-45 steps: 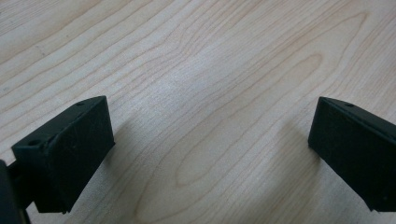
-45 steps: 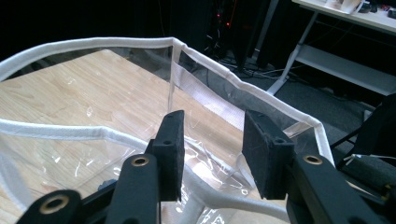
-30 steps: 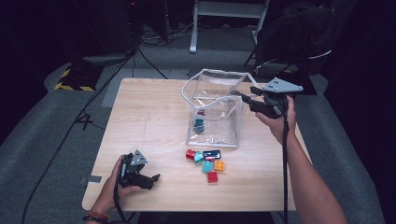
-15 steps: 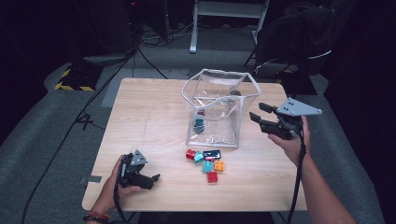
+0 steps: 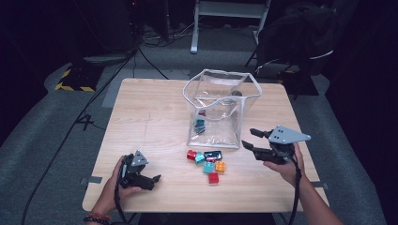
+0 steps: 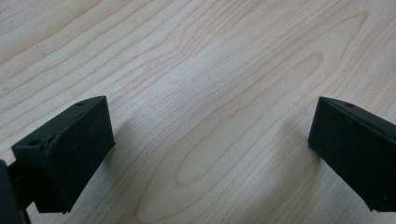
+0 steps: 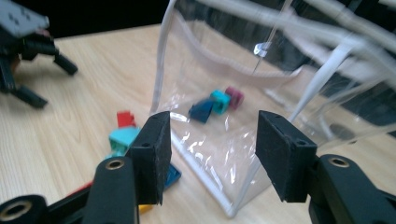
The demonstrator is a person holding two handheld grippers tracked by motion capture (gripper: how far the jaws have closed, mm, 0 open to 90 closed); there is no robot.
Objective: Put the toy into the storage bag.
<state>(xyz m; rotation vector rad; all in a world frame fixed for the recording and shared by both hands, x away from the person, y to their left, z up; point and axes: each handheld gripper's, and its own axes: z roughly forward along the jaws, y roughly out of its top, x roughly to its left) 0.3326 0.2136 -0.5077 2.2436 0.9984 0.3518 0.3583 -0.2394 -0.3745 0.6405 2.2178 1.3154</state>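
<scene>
Your light wooden table stands on grey carpet; to your far left a yellow-and-black striped strip lies on the floor, with black cables trailing past it; beyond the table you see a white metal frame and, at the right, a dark draped chair.

A light wooden table stands on grey carpet in a dim room whose far side falls into darkness. Black cables trail across the floor behind it. A white metal frame rises at the back, a dark chair sits to its right, and a yellow-and-black striped strip lies at the left.
</scene>
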